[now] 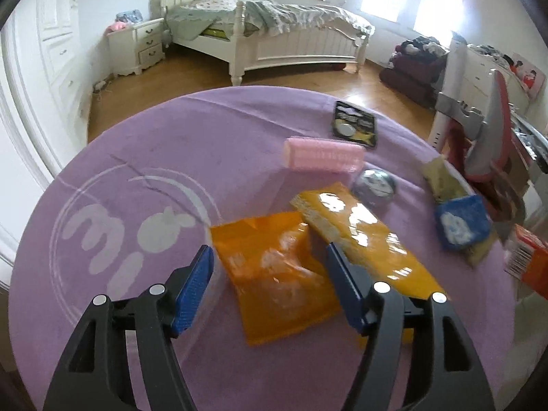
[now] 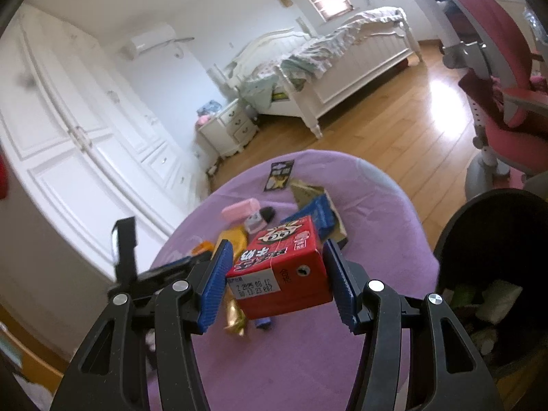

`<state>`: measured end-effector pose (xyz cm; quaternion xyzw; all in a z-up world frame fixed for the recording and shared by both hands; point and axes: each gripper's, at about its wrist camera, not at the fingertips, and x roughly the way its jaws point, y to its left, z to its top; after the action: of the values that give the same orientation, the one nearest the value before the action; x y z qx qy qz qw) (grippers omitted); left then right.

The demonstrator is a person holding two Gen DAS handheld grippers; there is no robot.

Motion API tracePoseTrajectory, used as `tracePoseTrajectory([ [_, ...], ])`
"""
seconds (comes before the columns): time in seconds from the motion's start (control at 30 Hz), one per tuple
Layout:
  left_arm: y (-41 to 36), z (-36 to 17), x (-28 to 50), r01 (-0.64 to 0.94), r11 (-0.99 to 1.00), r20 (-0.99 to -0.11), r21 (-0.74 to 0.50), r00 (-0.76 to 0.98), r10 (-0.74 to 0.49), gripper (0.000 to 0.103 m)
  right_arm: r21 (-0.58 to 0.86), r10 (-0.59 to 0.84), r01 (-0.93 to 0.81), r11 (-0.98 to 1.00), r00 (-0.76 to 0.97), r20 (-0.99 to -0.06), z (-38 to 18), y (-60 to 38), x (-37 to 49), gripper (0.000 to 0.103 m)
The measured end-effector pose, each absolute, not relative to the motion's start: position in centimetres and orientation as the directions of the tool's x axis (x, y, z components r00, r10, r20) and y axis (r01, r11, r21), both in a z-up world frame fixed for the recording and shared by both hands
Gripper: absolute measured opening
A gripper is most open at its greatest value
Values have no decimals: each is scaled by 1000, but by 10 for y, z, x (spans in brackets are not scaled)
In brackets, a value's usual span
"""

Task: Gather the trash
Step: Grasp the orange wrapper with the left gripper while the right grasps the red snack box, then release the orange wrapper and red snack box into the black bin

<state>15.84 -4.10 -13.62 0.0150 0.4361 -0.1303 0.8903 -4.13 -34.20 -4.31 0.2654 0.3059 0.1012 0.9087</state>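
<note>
My right gripper (image 2: 279, 274) is shut on a red milk carton (image 2: 281, 267) and holds it above the purple table (image 2: 308, 359); the carton's edge also shows at the right of the left wrist view (image 1: 529, 263). A black trash bin (image 2: 496, 274) with trash inside stands to the right of the table. My left gripper (image 1: 270, 267) is open, its jaws on either side of an orange snack bag (image 1: 277, 281) lying on the table (image 1: 137, 157). Beside the bag lie a long yellow wrapper (image 1: 363, 233), a blue packet (image 1: 462, 222), a pink block (image 1: 323, 154), a round silver item (image 1: 375, 186) and a black packet (image 1: 354, 123).
A gold candy wrapper (image 2: 234, 315) lies under the carton. A pink and grey chair (image 2: 507, 85) stands right of the table. A white bed (image 1: 274, 30), a nightstand (image 1: 137, 49) and white wardrobes (image 2: 68, 137) lie beyond over wooden floor.
</note>
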Motion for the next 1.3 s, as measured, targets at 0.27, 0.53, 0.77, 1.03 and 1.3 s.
tracePoseTrajectory([
  [0.27, -21, -133, 153, 234, 965, -761, -119, 602, -240, 36, 547, 339, -15, 837, 800, -496, -43, -342, -41, 55],
  [0.53, -51, -68, 108, 391, 890, -629, -236, 636, -447, 35, 558, 245, 62, 828, 855, -458, -36, -378, -56, 55],
  [0.77, -175, -49, 71, 650, 716, -573, -253, 496, -653, 35, 562, 65, 214, 799, 899, -434, -34, -437, -87, 55],
  [1.03, -308, -87, 47, 792, 544, -599, -276, 300, -742, 35, 526, -114, 386, 758, 872, -476, -56, -502, -112, 55],
  [1.3, -366, -120, 36, 823, 491, -664, -286, 199, -720, 35, 537, -169, 468, 702, 842, -513, -89, -548, -120, 55],
])
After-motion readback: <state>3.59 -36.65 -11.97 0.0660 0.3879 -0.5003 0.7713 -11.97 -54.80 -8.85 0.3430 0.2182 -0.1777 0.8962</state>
